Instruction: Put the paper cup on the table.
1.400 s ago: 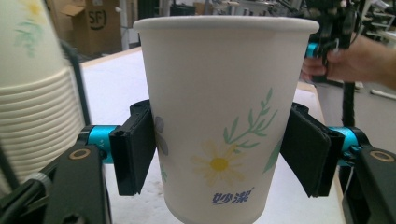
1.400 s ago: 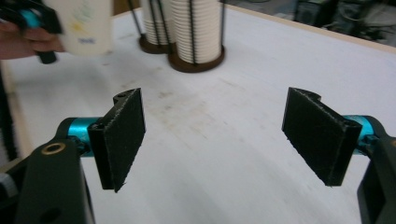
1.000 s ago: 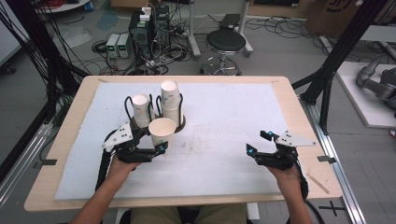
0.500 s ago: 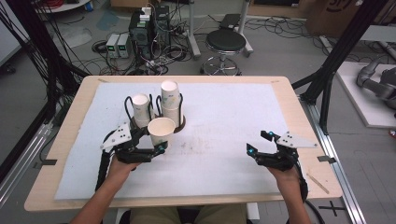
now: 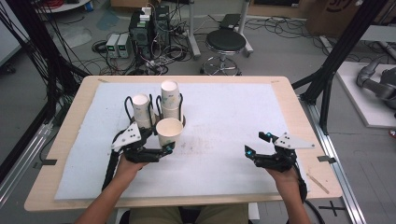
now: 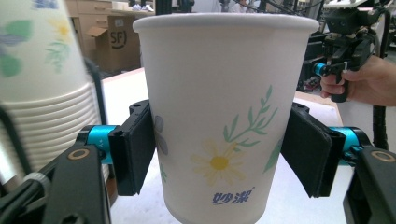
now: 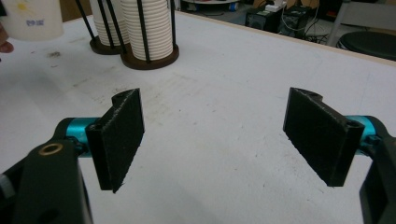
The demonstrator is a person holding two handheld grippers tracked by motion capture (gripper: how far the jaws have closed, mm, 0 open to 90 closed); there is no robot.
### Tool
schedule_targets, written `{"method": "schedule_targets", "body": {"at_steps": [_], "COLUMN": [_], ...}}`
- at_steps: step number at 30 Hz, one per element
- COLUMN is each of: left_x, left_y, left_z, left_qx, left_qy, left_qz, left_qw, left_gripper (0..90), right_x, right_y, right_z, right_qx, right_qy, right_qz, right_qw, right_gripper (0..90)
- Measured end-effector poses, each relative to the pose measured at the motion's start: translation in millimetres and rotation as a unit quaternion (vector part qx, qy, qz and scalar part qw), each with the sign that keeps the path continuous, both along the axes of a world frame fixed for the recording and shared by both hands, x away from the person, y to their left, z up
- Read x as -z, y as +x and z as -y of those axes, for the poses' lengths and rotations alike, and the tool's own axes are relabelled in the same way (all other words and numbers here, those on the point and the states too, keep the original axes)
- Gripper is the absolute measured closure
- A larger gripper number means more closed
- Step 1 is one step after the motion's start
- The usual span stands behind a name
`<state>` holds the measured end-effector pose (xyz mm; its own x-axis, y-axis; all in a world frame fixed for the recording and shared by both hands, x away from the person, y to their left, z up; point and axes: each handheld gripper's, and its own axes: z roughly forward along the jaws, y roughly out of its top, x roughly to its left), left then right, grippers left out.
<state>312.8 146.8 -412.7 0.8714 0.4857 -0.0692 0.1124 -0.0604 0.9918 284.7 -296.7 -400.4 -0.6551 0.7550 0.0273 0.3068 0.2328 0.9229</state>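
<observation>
Two hand-held grippers, two wire cup racks and one separate paper cup are seen on a wooden table covered by a white mat (image 5: 224,116). In the high view the left gripper (image 5: 164,150) is clamped on the single paper cup (image 5: 169,131), which is held upright just in front of the two racks, toward the left of the mat. One stack of cups (image 5: 141,109) stands in the left rack and a taller stack (image 5: 170,99) in the right rack, the two racks side by side. The right gripper (image 5: 258,143) is held over the mat's right side, well apart from the cups, its jaws spread wide with nothing between them. In the left gripper view the cup (image 6: 222,116) is shown close up, with a printed daisy, green sprigs and blue characters, pressed between both black pads; the ribbed rims of a stack (image 6: 44,84) are seen at the left, and the other hand with its gripper (image 6: 343,51) farther off. In the right gripper view the dark round bases of the racks (image 7: 149,56) and faint stains on the mat (image 7: 224,154) are visible. Beyond the table, a black stool (image 5: 226,42), computer boxes and many loose cables lie on a grey floor.
</observation>
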Motion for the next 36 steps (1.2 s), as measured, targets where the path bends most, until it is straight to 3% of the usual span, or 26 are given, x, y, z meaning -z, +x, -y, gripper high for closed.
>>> {"method": "schedule_targets", "body": {"at_steps": [15,20,24,26,29,33,36], "left_x": [26.7,37.6,40.0,39.3,38.8,35.4,32.2], "left_y": [28.7,34.7,36.2,36.1,35.4,33.8,30.2], "left_z": [63.8,81.9,87.1,89.5,94.7,94.0,89.5], "left_qx": [0.016,0.022,0.013,0.006,-0.002,-0.001,0.003], "left_qy": [0.009,0.038,0.061,0.087,0.134,0.16,0.187], "left_qz": [-0.04,-0.059,-0.074,-0.081,-0.092,-0.099,-0.099], "left_qw": [0.999,0.9973,0.9953,0.9929,0.9867,0.9821,0.9773], "left_gripper": [31.1,31.1,31.7,31.8,32.4,32.5,32.5], "right_x": [-1.0,-1.5,-1.6,-1.7,-2.1,-2.5,-2.4], "right_y": [0.7,0.1,-0.3,-0.5,-0.9,-1.2,-1.6], "right_z": [0.1,0.7,1.6,1.7,1.6,1.6,2.2], "right_qx": [-0.003,-0.003,-0.003,-0.003,-0.003,-0.003,-0.002], "right_qy": [0.001,0.001,0.0,0.001,0.0,0.0,0.001], "right_qz": [0.0,0.002,0.004,0.004,0.002,0.003,0.002], "right_qw": [1.0,1.0,1.0,1.0,1.0,1.0,1.0], "right_gripper": [21.2,21.2,21.2,21.2,21.2,21.2,21.2]}}
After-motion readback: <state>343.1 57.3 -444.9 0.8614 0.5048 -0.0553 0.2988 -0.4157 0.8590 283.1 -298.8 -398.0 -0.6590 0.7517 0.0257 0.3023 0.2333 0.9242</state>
